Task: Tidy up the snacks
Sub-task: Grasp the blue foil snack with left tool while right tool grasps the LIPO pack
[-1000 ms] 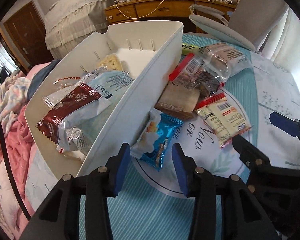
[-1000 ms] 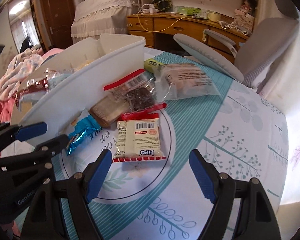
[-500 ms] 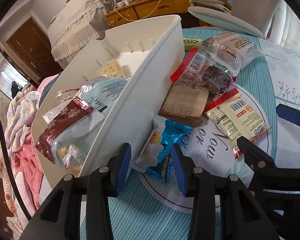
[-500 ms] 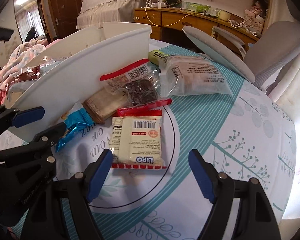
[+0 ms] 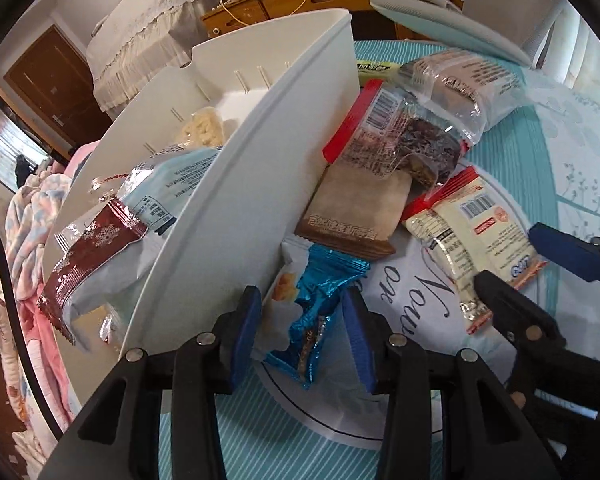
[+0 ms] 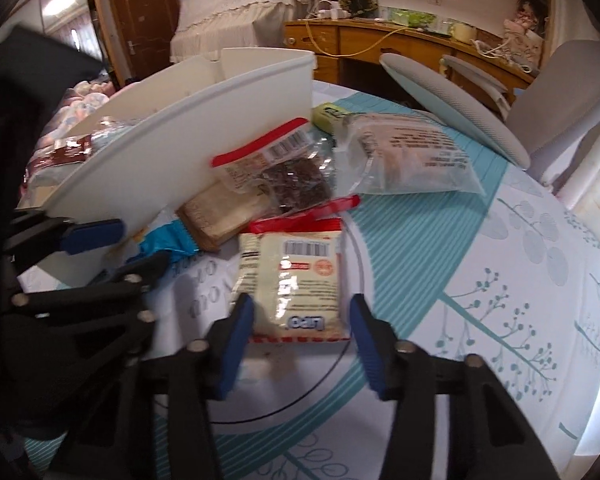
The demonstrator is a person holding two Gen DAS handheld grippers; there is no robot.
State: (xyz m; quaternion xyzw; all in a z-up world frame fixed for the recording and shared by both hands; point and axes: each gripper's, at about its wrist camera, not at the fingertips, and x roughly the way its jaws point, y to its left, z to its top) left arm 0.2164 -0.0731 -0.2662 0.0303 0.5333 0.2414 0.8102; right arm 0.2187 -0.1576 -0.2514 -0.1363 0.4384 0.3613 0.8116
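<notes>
While the left gripper [image 5: 303, 330] stands part-spread around the blue packet [image 5: 320, 312] beside the white bin [image 5: 236, 208], pads not yet pressing, a skewed bite may crumple the foil. Right gripper [image 6: 300, 344] is closing around the cream packet [image 6: 296, 280] on the table [image 6: 480, 288]; it could slide out.

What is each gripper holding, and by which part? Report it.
Nothing is gripped yet. The left gripper straddles the blue packet. The right gripper's jaws are closing around the cream packet's near end.

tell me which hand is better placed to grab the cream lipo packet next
Right. The right gripper has its jaws closing either side of the cream packet, its near end between them. The left gripper straddles the blue wrapper instead.
</notes>
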